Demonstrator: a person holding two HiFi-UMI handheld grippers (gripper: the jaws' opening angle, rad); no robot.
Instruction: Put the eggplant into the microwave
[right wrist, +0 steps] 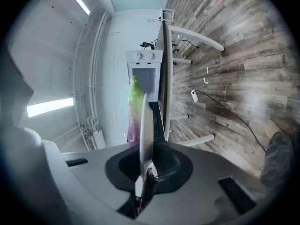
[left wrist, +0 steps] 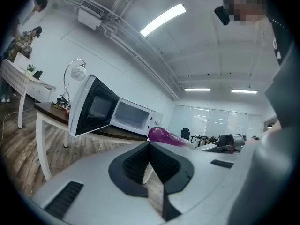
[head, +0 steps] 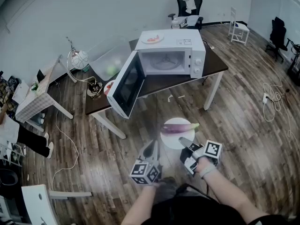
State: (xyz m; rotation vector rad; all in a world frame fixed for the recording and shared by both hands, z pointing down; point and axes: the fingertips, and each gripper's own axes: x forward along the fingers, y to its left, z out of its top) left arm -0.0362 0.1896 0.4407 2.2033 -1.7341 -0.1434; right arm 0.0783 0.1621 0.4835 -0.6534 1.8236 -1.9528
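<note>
A purple eggplant with a green stem lies on a white plate held above the wooden floor. My right gripper is shut on the plate's near rim. In the right gripper view the plate shows edge-on between the jaws, with the eggplant behind it. My left gripper hangs just left of the plate, shut and holding nothing. The white microwave stands on a dark table ahead, its door swung wide open to the left. The left gripper view shows the eggplant and the microwave.
A small plate of food rests on top of the microwave. The dark table has white legs. A white side table stands at the left, a clear bin behind the door, chairs at the back, cables on the floor.
</note>
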